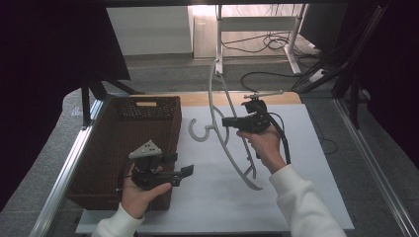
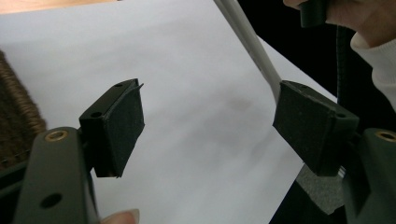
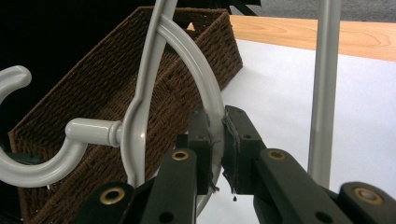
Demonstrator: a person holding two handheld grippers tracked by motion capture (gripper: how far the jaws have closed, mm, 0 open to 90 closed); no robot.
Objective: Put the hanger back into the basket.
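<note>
High view: white hanger (image 1: 225, 129) is held centre frame by the right gripper (image 1: 228, 122), long axis running top to lower right; left gripper (image 1: 184, 174) sits lower left beside the basket (image 1: 99, 148).

Left gripper view: jaws spread, empty; hanger bar (image 2: 250, 42) upper right, probably clear of them.

Right gripper view: jaws pinched on the curved arm (image 3: 210, 109).

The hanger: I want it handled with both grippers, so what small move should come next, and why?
Probably bring the open left gripper toward the hanger's lower arm. The right gripper already clamps the hanger near its hook, held up over the white sheet, while the left jaws stand wide with nothing between them, beside the basket.
</note>
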